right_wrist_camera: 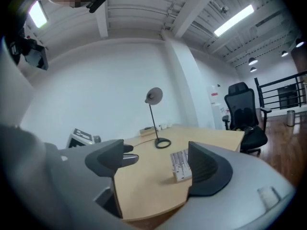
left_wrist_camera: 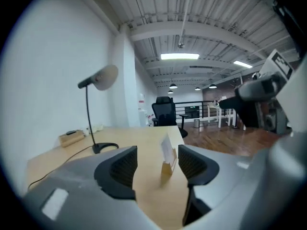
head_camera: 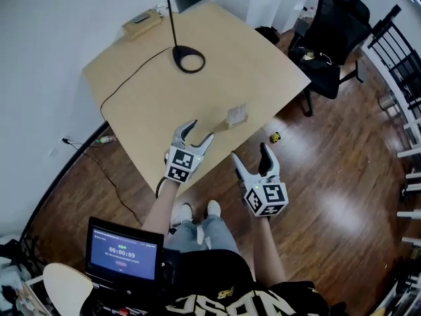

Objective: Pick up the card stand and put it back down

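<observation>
The card stand point(head_camera: 237, 114), a small wooden base that holds a white card, stands upright near the front right edge of the wooden table point(head_camera: 158, 97). My left gripper point(head_camera: 200, 130) hovers over the table edge just short of it, jaws open and empty. Seen in the left gripper view, the card stand point(left_wrist_camera: 168, 159) lies ahead in line with the gap of the left gripper point(left_wrist_camera: 157, 163), touching neither pad. My right gripper point(head_camera: 250, 152) is open off the table's edge, above the floor. The right gripper view shows the card stand point(right_wrist_camera: 181, 166) beyond the right gripper point(right_wrist_camera: 158, 162).
A black desk lamp point(head_camera: 187, 58) with its cable stands mid-table, and a wooden box point(head_camera: 141, 24) lies at the far edge. A black office chair point(head_camera: 332, 38) is off the far right corner. A small yellow object point(head_camera: 275, 137) lies on the floor. A lit screen point(head_camera: 123, 255) sits by my legs.
</observation>
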`<state>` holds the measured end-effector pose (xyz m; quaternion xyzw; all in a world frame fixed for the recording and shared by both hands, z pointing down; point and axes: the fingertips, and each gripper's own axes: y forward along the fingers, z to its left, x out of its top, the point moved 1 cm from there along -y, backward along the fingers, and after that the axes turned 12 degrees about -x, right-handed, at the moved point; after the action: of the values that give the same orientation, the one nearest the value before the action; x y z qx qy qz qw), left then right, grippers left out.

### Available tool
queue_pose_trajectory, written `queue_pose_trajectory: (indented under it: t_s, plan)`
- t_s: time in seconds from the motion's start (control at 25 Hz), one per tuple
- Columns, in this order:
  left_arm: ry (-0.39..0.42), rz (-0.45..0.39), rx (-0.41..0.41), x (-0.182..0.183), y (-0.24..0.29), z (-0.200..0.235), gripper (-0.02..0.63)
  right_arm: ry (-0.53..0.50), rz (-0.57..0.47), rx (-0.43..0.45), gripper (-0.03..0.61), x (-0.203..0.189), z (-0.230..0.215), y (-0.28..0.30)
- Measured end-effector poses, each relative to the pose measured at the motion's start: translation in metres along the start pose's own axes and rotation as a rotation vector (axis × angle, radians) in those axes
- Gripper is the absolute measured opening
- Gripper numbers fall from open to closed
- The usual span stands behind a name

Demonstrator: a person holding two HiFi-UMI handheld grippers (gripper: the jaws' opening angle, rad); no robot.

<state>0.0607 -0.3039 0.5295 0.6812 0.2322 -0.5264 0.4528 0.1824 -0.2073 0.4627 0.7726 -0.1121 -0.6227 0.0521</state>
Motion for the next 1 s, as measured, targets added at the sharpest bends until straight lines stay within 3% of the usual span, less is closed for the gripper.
queue_pose_trajectory:
  t_s: [0.32,0.48,0.68,0.84,1.0]
  plan:
    - [-0.008,-0.209,0.254,0.057,-0.226,-0.059,0.284,-0.093,-0.138,0.134,0.419,0.047,0.118,-0.066]
    - [-0.003,-0.311,0.245,0.066,-0.292,-0.115,0.285,-0.135,-0.155,0.145,0.419,0.033,0.161,-0.139]
    - [0.011,-0.365,0.249,0.060,-0.372,-0.153,0.285,-0.229,-0.155,0.139,0.398,0.011,0.228,-0.218]
    - [-0.022,-0.349,0.255,0.038,-0.400,-0.174,0.285,-0.308,-0.132,0.103,0.360,-0.009,0.250,-0.252]
    - [-0.021,-0.335,0.260,0.036,-0.392,-0.198,0.285,-0.308,-0.160,0.087,0.360,-0.005,0.236,-0.271]
